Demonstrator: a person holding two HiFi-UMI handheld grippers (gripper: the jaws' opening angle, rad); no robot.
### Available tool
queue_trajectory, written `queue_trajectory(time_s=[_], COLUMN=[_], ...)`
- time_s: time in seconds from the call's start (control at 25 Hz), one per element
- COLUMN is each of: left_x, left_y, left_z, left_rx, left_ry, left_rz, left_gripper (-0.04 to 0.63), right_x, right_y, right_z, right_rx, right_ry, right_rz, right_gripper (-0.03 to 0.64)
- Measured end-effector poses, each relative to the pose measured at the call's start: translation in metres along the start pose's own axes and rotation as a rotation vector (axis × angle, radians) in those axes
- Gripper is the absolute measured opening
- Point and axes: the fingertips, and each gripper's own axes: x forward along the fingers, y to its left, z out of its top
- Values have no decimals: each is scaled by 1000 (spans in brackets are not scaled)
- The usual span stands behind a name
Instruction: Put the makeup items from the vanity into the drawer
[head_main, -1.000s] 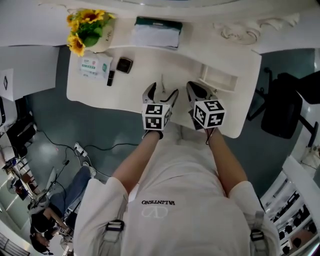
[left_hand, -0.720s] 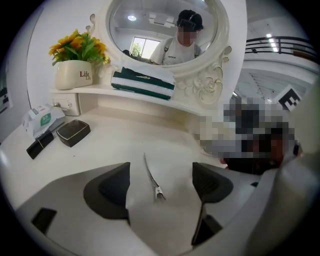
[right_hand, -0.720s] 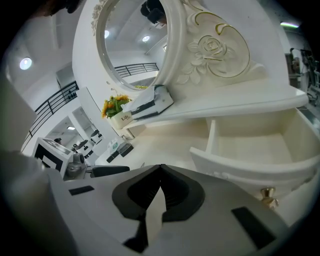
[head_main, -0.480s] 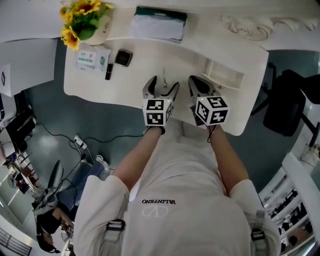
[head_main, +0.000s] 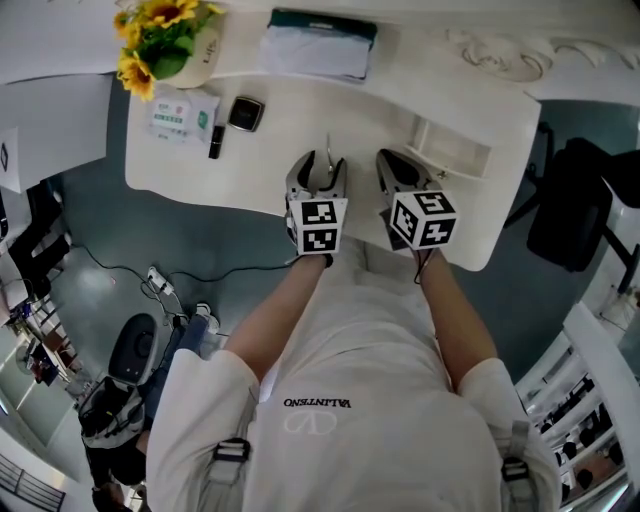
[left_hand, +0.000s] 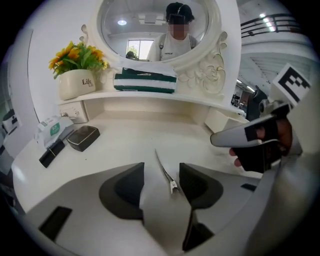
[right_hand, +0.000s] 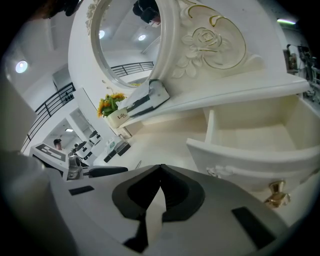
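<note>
Head view, left gripper: it hangs over the vanity, with its jaws on either side of a thin metal clip.
Head view, right gripper: it sits just beside the left gripper, near the open drawer.
Head view, other items: a compact and a black tube lie well apart to the left.
Left gripper view, jaws: they have just been closing and now stand about half open. The clip lies between them, nearer the right-hand pad, and neither pad presses on it.
Right gripper view, jaws: the tips are together and hold nothing. The drawer stands open ahead.
Meaning for the task: the grasp on the clip seems to be under way, and the clip is not yet secured.
</note>
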Motion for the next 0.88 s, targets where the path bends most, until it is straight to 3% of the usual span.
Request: queue_trajectory(time_s=[0.16, 0.28, 0.36, 0.88], left_x=[0, 0, -1, -10], left_y=[1, -5, -7, -8], left_z=[0, -1, -2, 7], left_rx=[37, 68, 82, 67], left_ry=[3, 11, 11, -12], left_rz=[14, 16, 24, 25], left_gripper=[188, 66, 33, 18], right_x=[0, -2, -3, -23], right_y=[-1, -3, -3, 8], right_z=[-1, -1, -1, 15], right_rx=[2, 8, 7, -16], right_ry=[3, 3, 0, -64], right_rz=[1, 1, 1, 12], right_gripper=[12, 12, 12, 12])
